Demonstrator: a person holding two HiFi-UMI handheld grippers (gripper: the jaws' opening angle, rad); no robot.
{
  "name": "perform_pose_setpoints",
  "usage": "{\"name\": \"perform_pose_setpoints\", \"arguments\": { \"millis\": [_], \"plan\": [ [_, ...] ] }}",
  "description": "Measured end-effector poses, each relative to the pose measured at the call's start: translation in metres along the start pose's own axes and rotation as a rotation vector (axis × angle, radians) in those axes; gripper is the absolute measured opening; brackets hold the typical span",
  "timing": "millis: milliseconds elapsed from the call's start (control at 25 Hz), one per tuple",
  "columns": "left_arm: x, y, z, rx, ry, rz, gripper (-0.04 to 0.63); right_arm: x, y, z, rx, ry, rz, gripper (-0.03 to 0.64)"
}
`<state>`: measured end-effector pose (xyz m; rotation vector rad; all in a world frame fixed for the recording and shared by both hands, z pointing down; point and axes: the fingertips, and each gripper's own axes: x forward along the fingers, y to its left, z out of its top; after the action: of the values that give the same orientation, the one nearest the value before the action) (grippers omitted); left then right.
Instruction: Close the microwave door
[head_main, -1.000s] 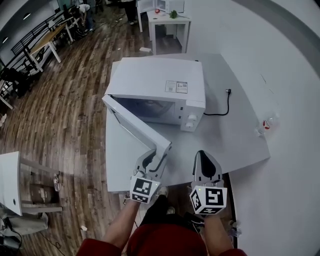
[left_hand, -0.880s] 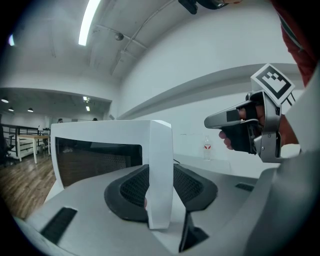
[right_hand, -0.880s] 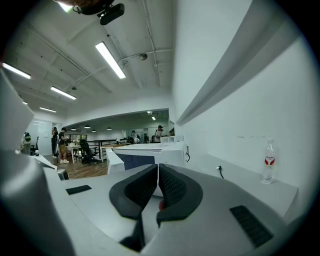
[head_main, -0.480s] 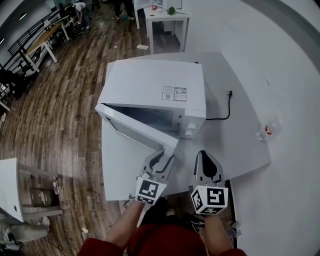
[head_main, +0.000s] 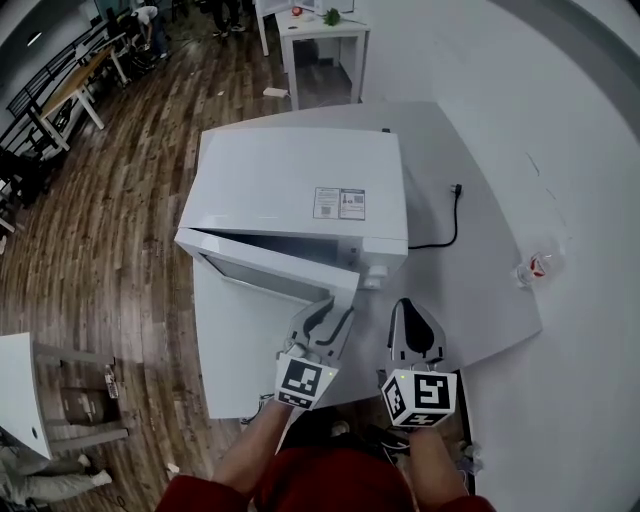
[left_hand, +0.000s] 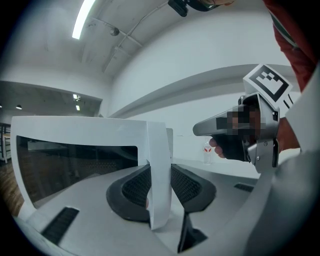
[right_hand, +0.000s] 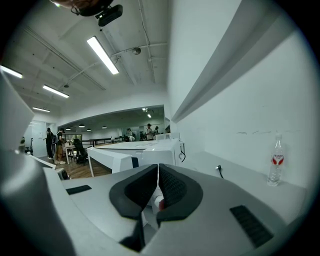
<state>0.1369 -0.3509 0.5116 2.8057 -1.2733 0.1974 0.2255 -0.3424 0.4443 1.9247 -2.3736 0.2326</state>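
Nearly shut, not yet latched: the microwave door (head_main: 268, 268) stands ajar at a narrow angle from the front of the white microwave (head_main: 300, 180), hinged on the left as you look down, its free edge a little way out from the control panel (head_main: 375, 272). Your left gripper (head_main: 328, 312) has that free edge between its jaws, which have just been closing and now sit clamped on the door's thin white rim, one dark pad against each face. Your right gripper (head_main: 412, 312) hangs just beside it over the front of the surface, jaws together and holding nothing. By the look of it, what is left is the last short swing until the door meets the front and catches, then letting go. The microwave sits toward the left of a pale grey surface (head_main: 480, 290) set against a white wall (head_main: 570, 120); a black power cord (head_main: 445, 222) trails across it on the right with its plug lying loose, and a clear bottle with a red label (head_main: 535, 264) stands near the wall. Beyond lie a dark wooden floor (head_main: 110, 230), a small white table (head_main: 325, 30) at the far end and long benches (head_main: 80, 85) with other people around them
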Motion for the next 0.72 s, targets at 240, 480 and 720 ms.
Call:
{"name": "perform_pose_setpoints", "arguments": {
  "millis": [240, 480, 720],
  "plan": [
    [0.019, 0.008, 0.004, 0.005, 0.000, -0.007, 0.138, 0.016, -0.006, 0.002, -0.001, 0.003, -0.006, 0.029],
    [0.036, 0.015, 0.007, 0.006, 0.000, -0.021, 0.133, 0.025, -0.009, 0.002, -0.006, 0.011, -0.010, 0.029],
    [0.043, 0.019, 0.008, 0.020, -0.017, -0.033, 0.132, 0.034, -0.018, 0.001, -0.005, 0.016, -0.022, 0.029]
  ]
}}
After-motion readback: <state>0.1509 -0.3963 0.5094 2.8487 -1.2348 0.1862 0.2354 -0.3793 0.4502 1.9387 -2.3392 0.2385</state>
